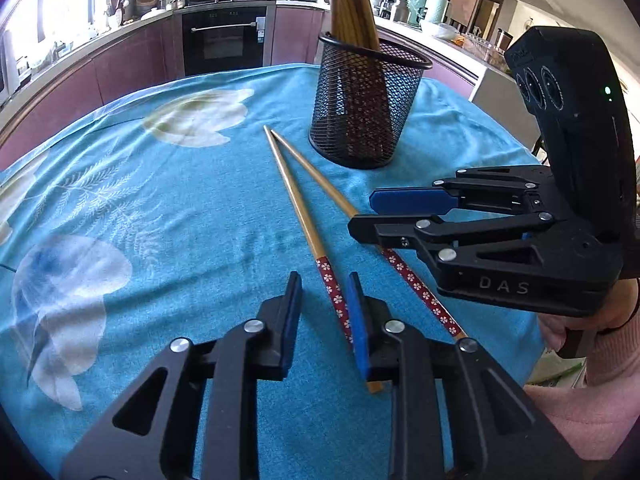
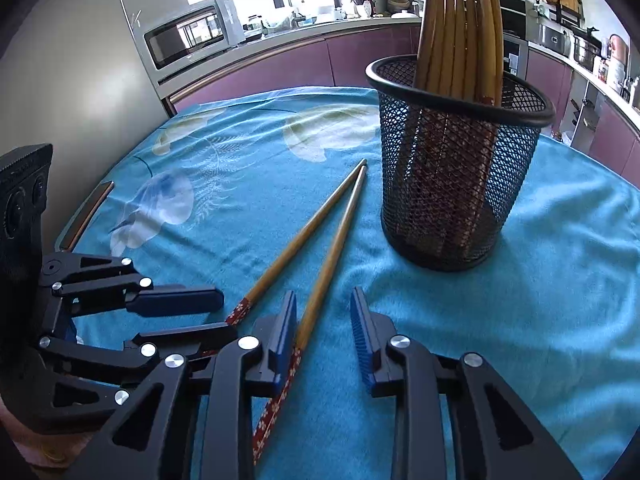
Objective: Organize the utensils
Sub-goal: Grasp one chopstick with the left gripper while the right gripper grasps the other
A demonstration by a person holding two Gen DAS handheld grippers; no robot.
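Two bamboo chopsticks with red flowered handles lie on the blue cloth, tips near the holder: one and the other. A black mesh holder stands upright with several chopsticks in it. My left gripper is open, low over the cloth, its right finger beside the first chopstick's handle. My right gripper is open, its left finger beside the second chopstick's handle; it also shows in the left wrist view, above that chopstick.
The blue floral tablecloth covers a round table. Kitchen counters, an oven and a microwave stand beyond the table. The holder stands near the far right edge. A pink sleeve is at the right.
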